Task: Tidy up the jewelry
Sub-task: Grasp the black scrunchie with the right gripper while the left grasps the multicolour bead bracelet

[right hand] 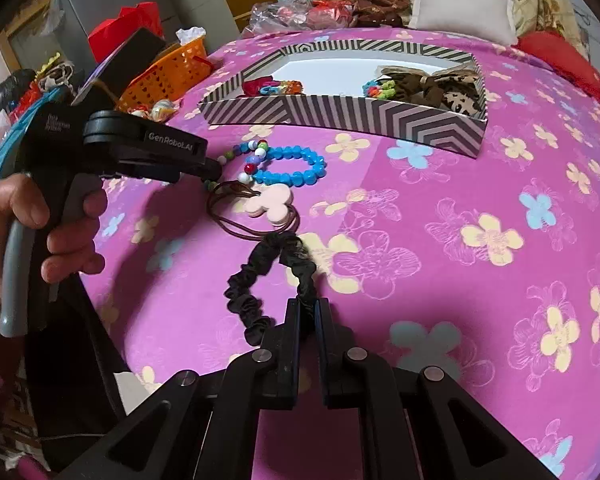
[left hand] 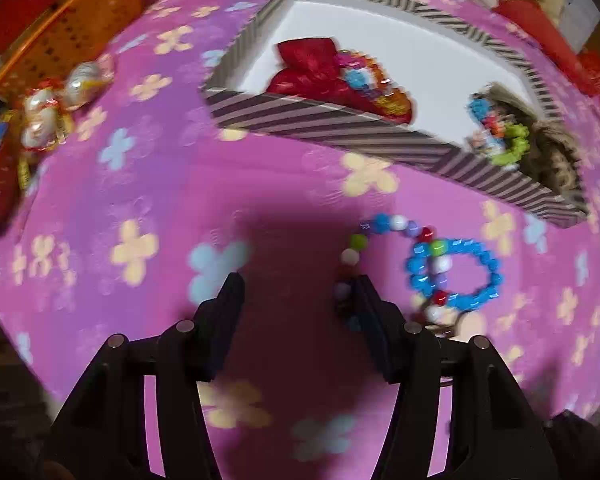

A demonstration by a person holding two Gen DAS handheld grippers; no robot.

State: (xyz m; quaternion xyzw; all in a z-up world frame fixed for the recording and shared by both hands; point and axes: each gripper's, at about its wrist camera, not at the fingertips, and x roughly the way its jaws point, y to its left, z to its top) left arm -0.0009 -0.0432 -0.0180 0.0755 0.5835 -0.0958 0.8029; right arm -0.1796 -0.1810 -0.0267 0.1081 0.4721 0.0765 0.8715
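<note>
My left gripper (left hand: 296,300) hangs open over the pink flowered bedspread with nothing between its fingers. A multicoloured bead bracelet (left hand: 398,223) curls past its right finger (left hand: 366,300) and overlaps a blue bead bracelet (left hand: 456,272). In the right wrist view a hand holds the left gripper (right hand: 214,170), whose tip is at the multicoloured bracelet (right hand: 256,152), beside the blue bracelet (right hand: 292,168). My right gripper (right hand: 308,308) is shut on a black scrunchie (right hand: 256,264). A pink flower pendant (right hand: 268,204) on a brown cord lies between the scrunchie and the bracelets.
A striped open box (right hand: 340,112) (left hand: 340,120) behind the bracelets holds a red pouch (left hand: 312,72), bead bracelets and a leopard-print bow (right hand: 448,88). An orange basket (right hand: 168,76) and shiny wrapped items (left hand: 80,84) sit at the left edge. Pillows (right hand: 464,4) lie behind.
</note>
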